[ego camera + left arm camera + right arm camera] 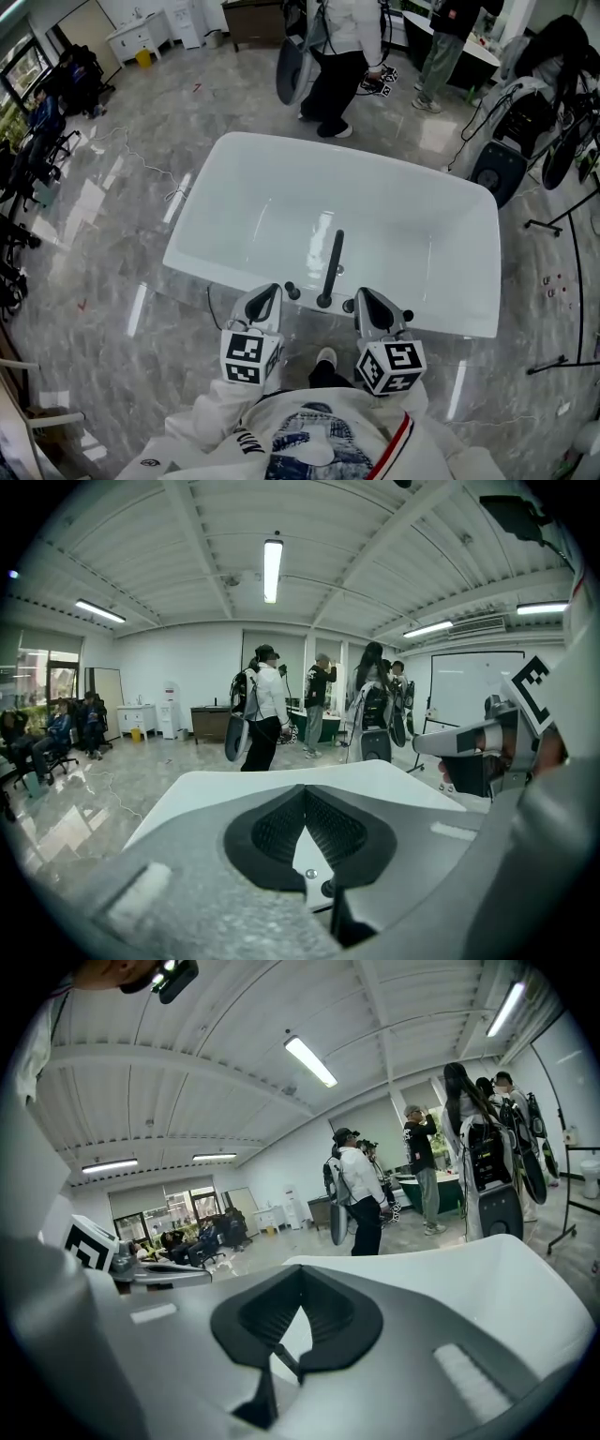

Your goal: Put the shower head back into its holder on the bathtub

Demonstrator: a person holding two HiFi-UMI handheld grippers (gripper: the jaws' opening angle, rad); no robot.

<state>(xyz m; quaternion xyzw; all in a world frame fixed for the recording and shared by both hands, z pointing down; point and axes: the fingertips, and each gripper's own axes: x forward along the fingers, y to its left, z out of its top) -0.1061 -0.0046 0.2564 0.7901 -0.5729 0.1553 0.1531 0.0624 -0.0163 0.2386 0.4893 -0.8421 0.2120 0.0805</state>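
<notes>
You held both hand-held grippers just short of the near rim of the white bathtub [202, 217], which stood on the grey marble floor [103, 281]. Your left hand-held gripper [263, 302] was clenched, its ribbed black pads [281, 829] meeting at the tips with nothing between them, and its own view looked out over the tub's rim. Your right hand-held gripper [375, 309] was clenched in the same way, pads [328, 1314] together on nothing. The black shower head [333, 265] lay between the two grippers and apart from both. Its near end sat among the row of black fittings [292, 292] on the near rim, and its length reached out over the basin. Whether it was fully seated in its holder could not be made out. Inside, the basin showed glossy white walls with glare beside the shower head. A person in a white top [339, 52] stood beyond the far rim
</notes>
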